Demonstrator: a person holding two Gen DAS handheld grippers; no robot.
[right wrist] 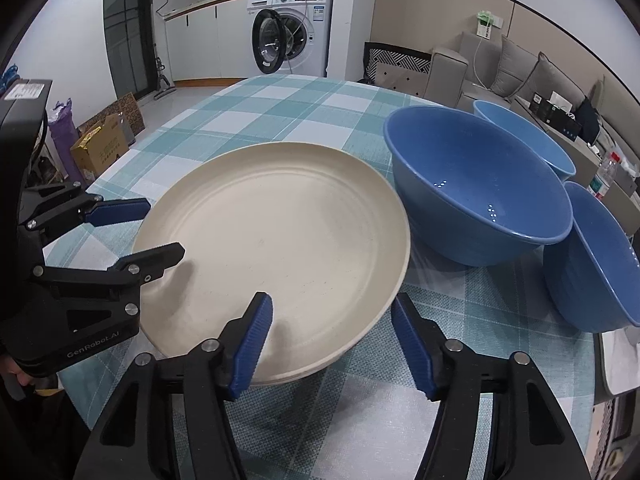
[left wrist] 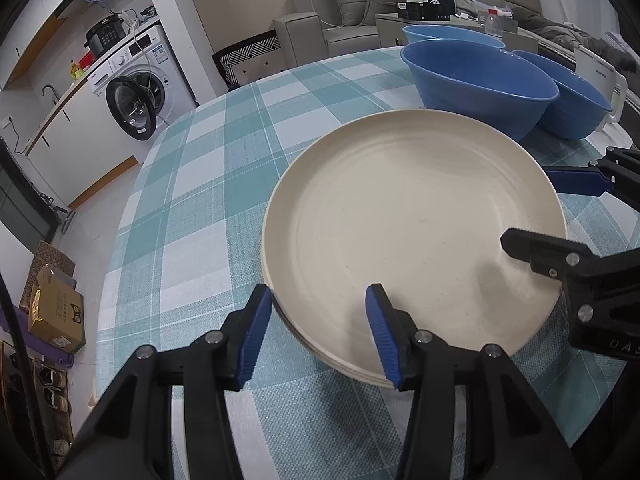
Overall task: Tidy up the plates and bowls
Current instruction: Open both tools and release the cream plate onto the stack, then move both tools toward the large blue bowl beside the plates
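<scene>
Both tools share one build: the left tool [left wrist: 319, 334] is matte black plastic with angular cut-outs, silver screw heads at the joints and ribbed blue pads [left wrist: 256, 336] on its fingers. The right tool [right wrist: 332, 344] matches it, and white lettering (reading "GenRobot.AI") marks the left tool's body.

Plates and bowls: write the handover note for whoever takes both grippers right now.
Left gripper: open, jaws straddling the near rim of the cream plate stack, holding nothing.
Right gripper: open, astride the same stack's rim on the other side, also empty.
Plates are already stacked on the checked tablecloth.
Three blue bowls sit apart behind the stack: the big bowl, the far bowl, and the tilted bowl leaning on the big one.
Left: nest the bowls.
</scene>
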